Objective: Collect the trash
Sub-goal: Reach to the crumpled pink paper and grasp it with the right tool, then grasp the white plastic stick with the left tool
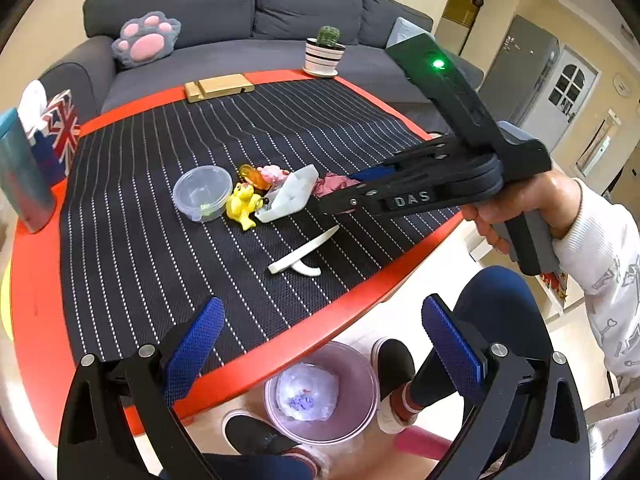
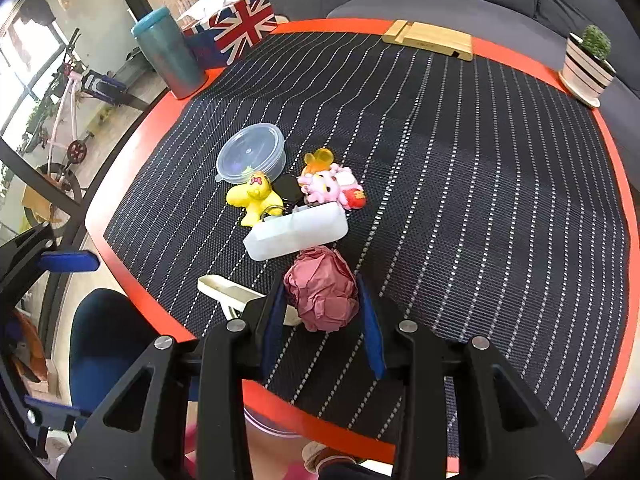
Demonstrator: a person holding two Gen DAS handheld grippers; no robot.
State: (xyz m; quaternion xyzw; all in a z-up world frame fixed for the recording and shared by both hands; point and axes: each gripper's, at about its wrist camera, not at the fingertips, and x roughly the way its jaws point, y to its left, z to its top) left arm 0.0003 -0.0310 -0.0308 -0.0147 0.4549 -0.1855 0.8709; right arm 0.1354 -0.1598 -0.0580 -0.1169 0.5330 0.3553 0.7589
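A crumpled pink paper ball point(image 2: 322, 290) sits between the blue pads of my right gripper point(image 2: 323, 312), which is shut on it just above the striped mat. In the left wrist view the right gripper point(image 1: 340, 190) reaches over the mat and the pink paper point(image 1: 330, 184) shows at its tip. My left gripper point(image 1: 320, 344) is open and empty, above the table's front edge. A pink trash bin point(image 1: 320, 394) with a plastic bag in it stands on the floor below it. A white plastic box point(image 2: 296, 232), a clear lidded tub point(image 2: 252, 154) and white plastic pieces point(image 2: 232, 290) lie on the mat.
A yellow toy point(image 2: 252, 198) and a pink toy point(image 2: 332, 188) lie by the white box. A teal cup point(image 2: 168, 54), a Union Jack tissue box point(image 2: 236, 30), a wooden stand point(image 2: 430, 38) and a potted cactus point(image 2: 588, 66) stand along the table's far edge. A person's legs are by the bin.
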